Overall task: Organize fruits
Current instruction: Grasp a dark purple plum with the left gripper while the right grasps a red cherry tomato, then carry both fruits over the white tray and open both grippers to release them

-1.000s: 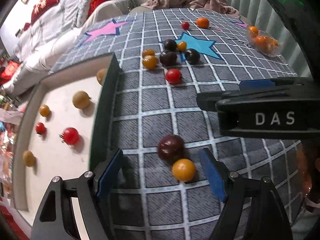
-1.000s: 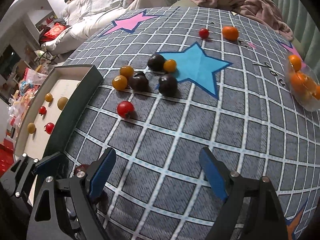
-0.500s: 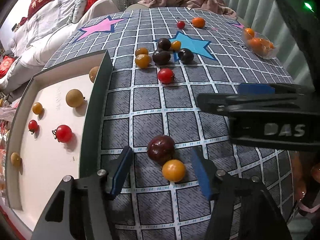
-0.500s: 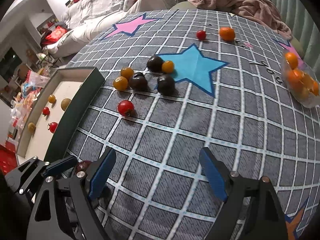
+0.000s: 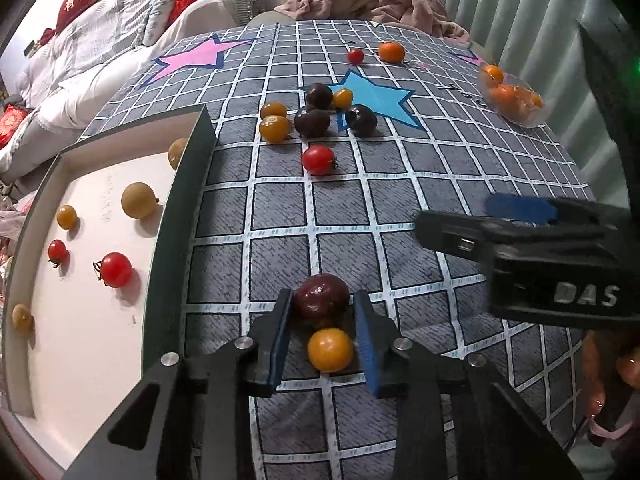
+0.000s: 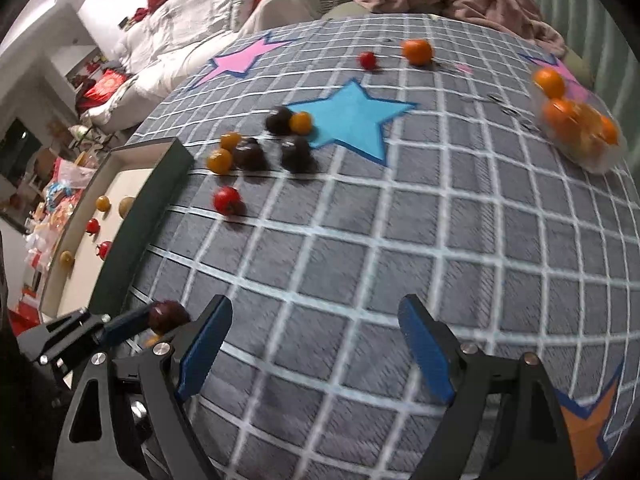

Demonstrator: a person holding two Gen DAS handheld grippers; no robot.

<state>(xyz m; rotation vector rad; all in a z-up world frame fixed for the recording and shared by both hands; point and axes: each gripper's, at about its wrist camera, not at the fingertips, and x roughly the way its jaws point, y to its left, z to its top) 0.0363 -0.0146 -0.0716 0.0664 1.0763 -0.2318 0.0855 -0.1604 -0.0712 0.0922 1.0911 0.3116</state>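
Note:
My left gripper (image 5: 322,308) has closed its blue pads on a dark red plum (image 5: 321,295) that rests on the grey grid cloth; a yellow-orange tomato (image 5: 330,349) lies between the fingers just behind it. The plum also shows in the right wrist view (image 6: 168,315). My right gripper (image 6: 314,344) is open and empty over bare cloth; it also shows at the right of the left wrist view (image 5: 520,220). A white tray (image 5: 188,184) with a dark rim at the left holds several small fruits.
A cluster of dark plums (image 5: 313,122), yellow tomatoes (image 5: 274,128) and a red tomato (image 5: 318,159) lies mid-cloth. A red tomato (image 5: 355,56) and an orange (image 5: 391,51) lie far back. A clear bag of oranges (image 5: 514,96) sits at the right edge.
My left gripper has narrowed from wide open down onto the dark plum, with the yellow tomato between its fingers. The right gripper stayed open and shifted slightly.

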